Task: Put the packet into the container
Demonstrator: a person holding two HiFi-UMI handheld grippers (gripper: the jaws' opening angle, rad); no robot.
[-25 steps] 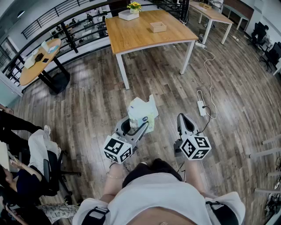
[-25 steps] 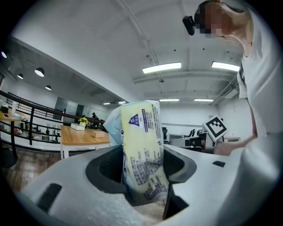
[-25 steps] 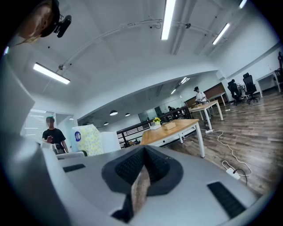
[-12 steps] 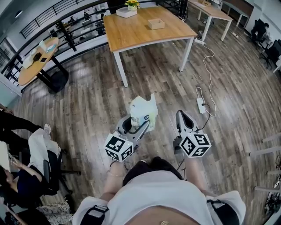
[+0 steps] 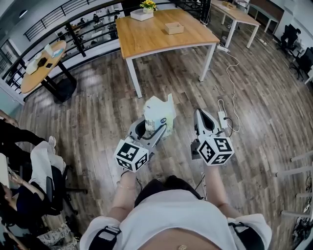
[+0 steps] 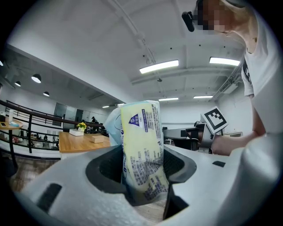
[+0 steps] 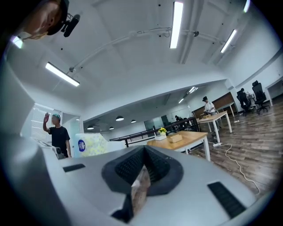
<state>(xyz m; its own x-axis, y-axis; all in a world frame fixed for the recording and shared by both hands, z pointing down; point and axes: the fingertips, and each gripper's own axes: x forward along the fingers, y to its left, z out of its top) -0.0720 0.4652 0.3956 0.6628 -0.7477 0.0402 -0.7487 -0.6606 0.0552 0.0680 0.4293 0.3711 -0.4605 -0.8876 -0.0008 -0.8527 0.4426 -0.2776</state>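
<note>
The left claw (image 5: 155, 128) is gripping the packet (image 5: 159, 113), a pale yellow printed pouch. Its jaws are standing fairly wide and pressing on the packet's two sides. The packet is sticking up out of them, above the wooden floor (image 5: 98, 112). The right claw (image 5: 202, 118) is hanging just beside it, with its jaws closed together on nothing. The desk (image 5: 146, 41) is standing well ahead, carrying a small box (image 5: 174, 28) and yellow flowers (image 5: 149, 6).

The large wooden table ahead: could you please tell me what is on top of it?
A small box and a white planter with yellow flowers; the box's inside is hidden.
</note>
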